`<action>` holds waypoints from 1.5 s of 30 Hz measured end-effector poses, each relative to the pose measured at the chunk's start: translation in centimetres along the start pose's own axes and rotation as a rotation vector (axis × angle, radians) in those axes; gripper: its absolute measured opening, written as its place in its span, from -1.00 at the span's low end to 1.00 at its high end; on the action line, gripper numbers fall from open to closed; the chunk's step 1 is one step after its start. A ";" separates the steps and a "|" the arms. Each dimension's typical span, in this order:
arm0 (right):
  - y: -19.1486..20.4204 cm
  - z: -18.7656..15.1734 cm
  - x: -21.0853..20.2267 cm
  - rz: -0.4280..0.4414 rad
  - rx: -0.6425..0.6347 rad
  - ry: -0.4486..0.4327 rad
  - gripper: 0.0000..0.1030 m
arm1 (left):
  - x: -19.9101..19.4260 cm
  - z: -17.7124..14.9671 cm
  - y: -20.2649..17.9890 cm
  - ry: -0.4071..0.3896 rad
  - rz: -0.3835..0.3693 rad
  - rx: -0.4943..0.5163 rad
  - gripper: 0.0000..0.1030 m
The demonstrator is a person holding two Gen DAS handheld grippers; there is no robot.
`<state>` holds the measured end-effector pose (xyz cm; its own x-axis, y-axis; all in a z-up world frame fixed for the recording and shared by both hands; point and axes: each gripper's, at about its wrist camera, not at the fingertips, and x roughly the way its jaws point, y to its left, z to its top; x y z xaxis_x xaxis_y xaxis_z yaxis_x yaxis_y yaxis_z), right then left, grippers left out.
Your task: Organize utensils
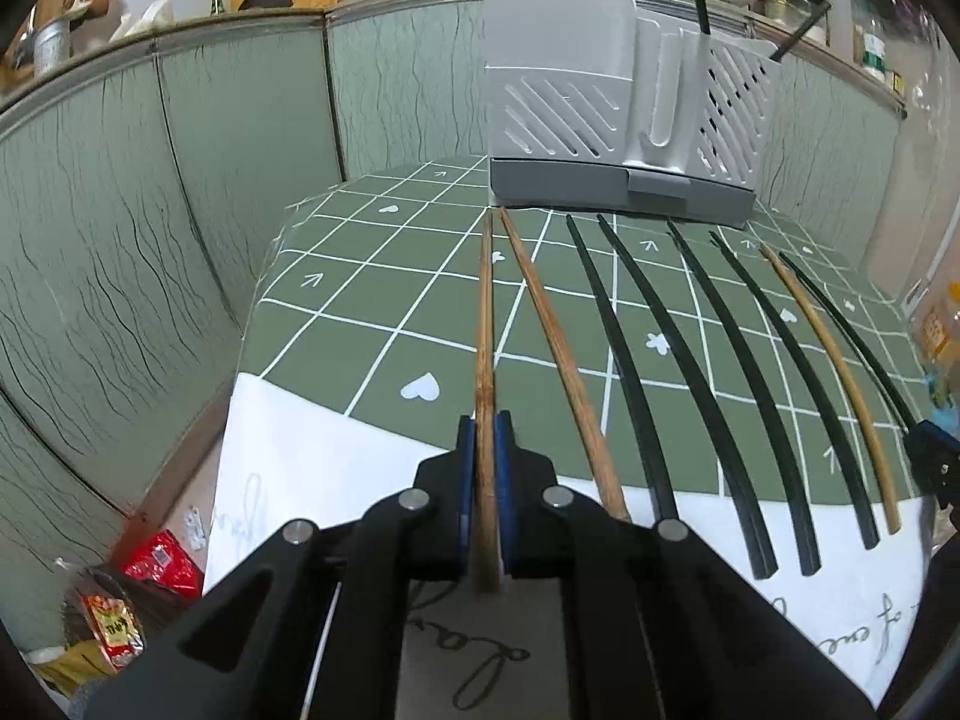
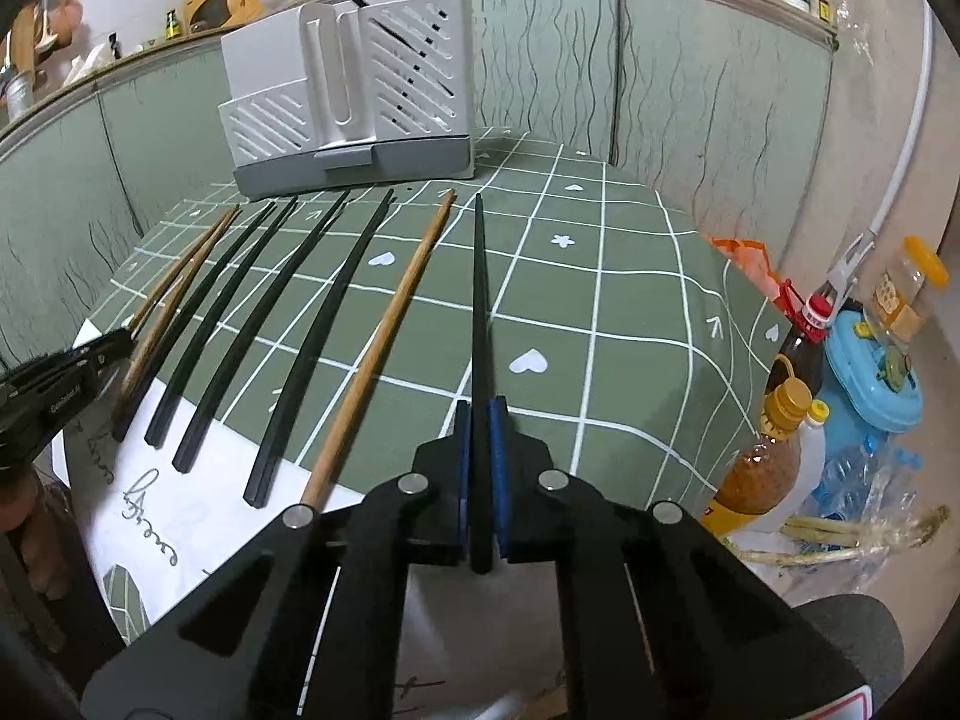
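Several chopsticks lie fanned out on a green checked tablecloth (image 1: 372, 324), thick ends toward me. My left gripper (image 1: 486, 426) is shut on the leftmost brown wooden chopstick (image 1: 485, 324); a second brown chopstick (image 1: 552, 336) lies just right of it. My right gripper (image 2: 480, 414) is shut on the rightmost black chopstick (image 2: 479, 300), with a light wooden chopstick (image 2: 390, 336) to its left. Between them lie several black chopsticks (image 1: 678, 336). A white slotted utensil holder (image 1: 600, 108) on a grey base stands at the far end of the table, with black utensils in its right compartment.
Green panelled walls (image 1: 180, 180) enclose the table at the back and left. Oil and sauce bottles (image 2: 774, 420), a blue container (image 2: 870, 378) and a jar (image 2: 912, 288) crowd the right side. Red snack packets (image 1: 156, 564) lie on the floor at left. A white printed cloth (image 1: 312, 468) covers the near edge.
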<state>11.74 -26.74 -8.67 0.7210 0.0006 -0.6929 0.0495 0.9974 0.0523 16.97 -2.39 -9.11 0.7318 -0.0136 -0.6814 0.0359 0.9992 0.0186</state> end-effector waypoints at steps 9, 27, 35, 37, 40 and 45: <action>-0.2 2.0 -2.2 0.031 -0.036 -0.014 -0.89 | -2.2 1.2 1.5 -0.003 -0.048 -0.029 -0.85; -2.8 5.3 -5.7 0.091 -0.037 -0.049 -0.88 | -5.7 3.1 4.7 -0.027 -0.097 -0.024 -0.85; -3.2 8.3 -7.9 0.097 -0.058 -0.127 -0.88 | -8.1 5.3 5.0 -0.072 -0.141 -0.009 -0.85; -3.2 9.1 -8.3 0.103 -0.058 -0.144 -0.88 | -8.7 6.0 4.8 -0.088 -0.141 0.001 -0.85; -3.0 10.1 -8.7 0.111 -0.066 -0.163 -0.88 | -9.4 7.0 4.7 -0.105 -0.148 0.015 -0.85; -2.6 11.5 -9.1 0.129 -0.079 -0.190 -0.88 | -10.1 8.6 4.6 -0.129 -0.160 0.026 -0.85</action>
<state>12.95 -30.20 5.79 0.8351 0.1223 -0.5363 -0.1005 0.9925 0.0699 15.61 1.97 4.10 0.7964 -0.1787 -0.5778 0.1751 0.9826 -0.0625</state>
